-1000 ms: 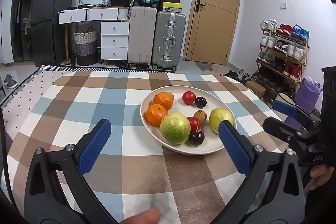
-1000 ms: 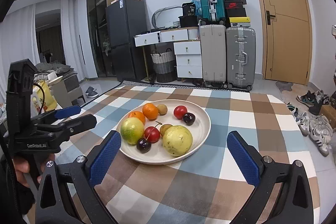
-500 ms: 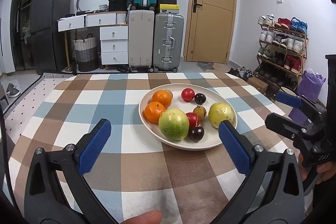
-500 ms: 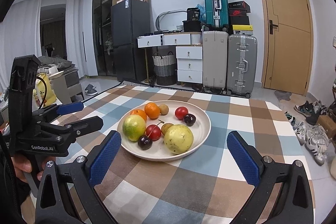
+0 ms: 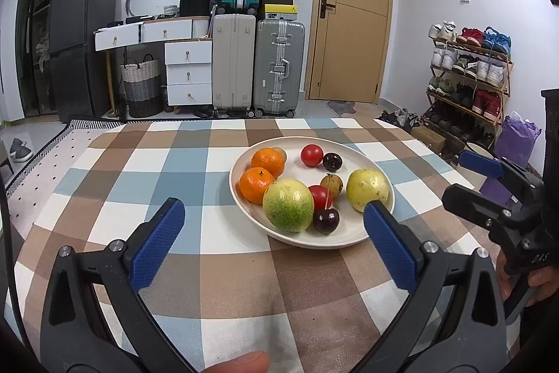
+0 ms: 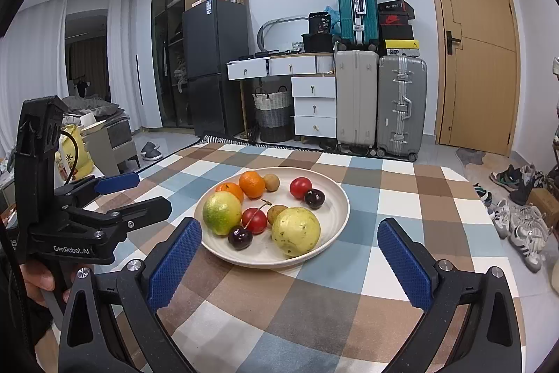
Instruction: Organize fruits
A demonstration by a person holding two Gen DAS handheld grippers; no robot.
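Centrally, smooth round plate (image 5: pixel 380 226), glossy fruit, checked tablecloth (image 5: pixel 167 177), ribbed blue pads (image 6: pixel 174 261)

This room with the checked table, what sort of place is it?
Most likely someone's lived-in home, near the entrance: a wooden shoe rack full of sneakers by the tan wooden door, hard-shell suitcases stacked against the wall, and a tall black fridge.

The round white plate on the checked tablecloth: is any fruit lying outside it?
No, every fruit sits inside the round white plate; the checked tablecloth around it shows none.
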